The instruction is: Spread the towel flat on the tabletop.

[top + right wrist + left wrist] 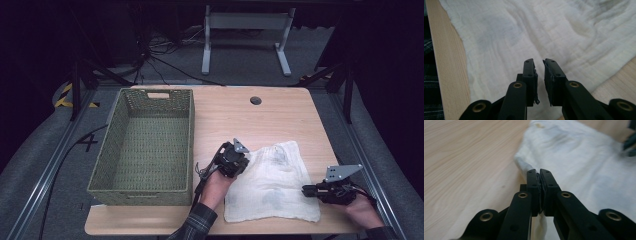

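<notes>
Cloth (579, 162) edge between left tool's (539, 173) closed jaws.

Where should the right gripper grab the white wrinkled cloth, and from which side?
Take the white wrinkled cloth by its right edge, coming in low from the right: it lies flat, so only the thin border offers a pinch, and the right gripper already sits there.
</notes>
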Demonstrator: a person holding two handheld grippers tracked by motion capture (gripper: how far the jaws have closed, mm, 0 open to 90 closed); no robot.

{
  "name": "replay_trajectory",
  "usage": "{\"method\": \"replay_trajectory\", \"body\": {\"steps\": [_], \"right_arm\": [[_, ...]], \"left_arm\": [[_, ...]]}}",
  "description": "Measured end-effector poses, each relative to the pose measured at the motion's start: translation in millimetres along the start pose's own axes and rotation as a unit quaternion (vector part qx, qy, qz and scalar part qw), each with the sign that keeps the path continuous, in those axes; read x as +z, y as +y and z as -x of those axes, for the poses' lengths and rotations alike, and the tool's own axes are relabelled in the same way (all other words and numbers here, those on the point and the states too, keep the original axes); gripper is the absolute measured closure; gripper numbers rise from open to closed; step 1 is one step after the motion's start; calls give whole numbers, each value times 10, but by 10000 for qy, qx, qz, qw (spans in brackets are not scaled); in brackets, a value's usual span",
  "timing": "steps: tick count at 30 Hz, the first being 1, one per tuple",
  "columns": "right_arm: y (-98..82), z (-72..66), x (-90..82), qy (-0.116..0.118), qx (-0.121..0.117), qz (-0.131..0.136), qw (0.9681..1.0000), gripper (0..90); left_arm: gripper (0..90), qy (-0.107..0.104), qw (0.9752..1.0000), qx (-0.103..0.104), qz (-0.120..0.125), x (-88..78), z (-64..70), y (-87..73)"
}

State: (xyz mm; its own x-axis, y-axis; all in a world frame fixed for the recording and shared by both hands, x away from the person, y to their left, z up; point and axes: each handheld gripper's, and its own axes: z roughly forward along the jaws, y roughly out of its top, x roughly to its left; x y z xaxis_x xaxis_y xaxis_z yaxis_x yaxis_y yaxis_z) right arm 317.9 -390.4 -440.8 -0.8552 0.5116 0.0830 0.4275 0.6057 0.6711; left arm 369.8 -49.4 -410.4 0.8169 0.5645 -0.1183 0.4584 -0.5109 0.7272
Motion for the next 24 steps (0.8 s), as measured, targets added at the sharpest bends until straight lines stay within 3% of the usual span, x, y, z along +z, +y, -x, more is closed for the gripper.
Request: {"method": "replay_trajectory", "body": {"steps": [7, 8, 9, 12, 14, 15, 17, 18, 22, 24], "right_arm": [[-47, 32, -26, -125, 70, -22, 9999, 793], [-56, 39, -41, -131, 108, -10, 9999, 793], [-65, 47, -55, -162, 113, 8, 9998, 793], [-80, 55, -62, -183, 140, -4, 9997, 793], [-91, 60, -63, -209, 135, -15, 9997, 793], [-96, 63, -68, -207, 146, -16, 9997, 793], [-102, 56, -69, -198, 141, -20, 9997, 793], [-104, 51, -65, -193, 138, -24, 9997, 793], [-101, 38, -42, -165, 98, -66, 9998, 793], [-101, 32, -39, -162, 97, -74, 9998, 793]], "left_arm": [[867, -580, 9972, 438, -189, 127, 386, 11], [867, -754, 9957, 463, -278, 172, 442, -11], [867, -800, 9953, 475, -272, 205, 483, -30], [863, -1013, 9910, 673, -561, 329, 617, -98], [855, -1272, 9877, 674, -617, 393, 661, -139], [828, -1268, 9869, 705, -707, 400, 674, -145], [716, -1243, 9883, 668, -576, 371, 639, -128], [704, -1177, 9899, 623, -493, 352, 620, -121], [682, -670, 9963, 428, -334, 251, 421, -96], [670, -405, 9980, 350, -337, 227, 320, -106]]}}
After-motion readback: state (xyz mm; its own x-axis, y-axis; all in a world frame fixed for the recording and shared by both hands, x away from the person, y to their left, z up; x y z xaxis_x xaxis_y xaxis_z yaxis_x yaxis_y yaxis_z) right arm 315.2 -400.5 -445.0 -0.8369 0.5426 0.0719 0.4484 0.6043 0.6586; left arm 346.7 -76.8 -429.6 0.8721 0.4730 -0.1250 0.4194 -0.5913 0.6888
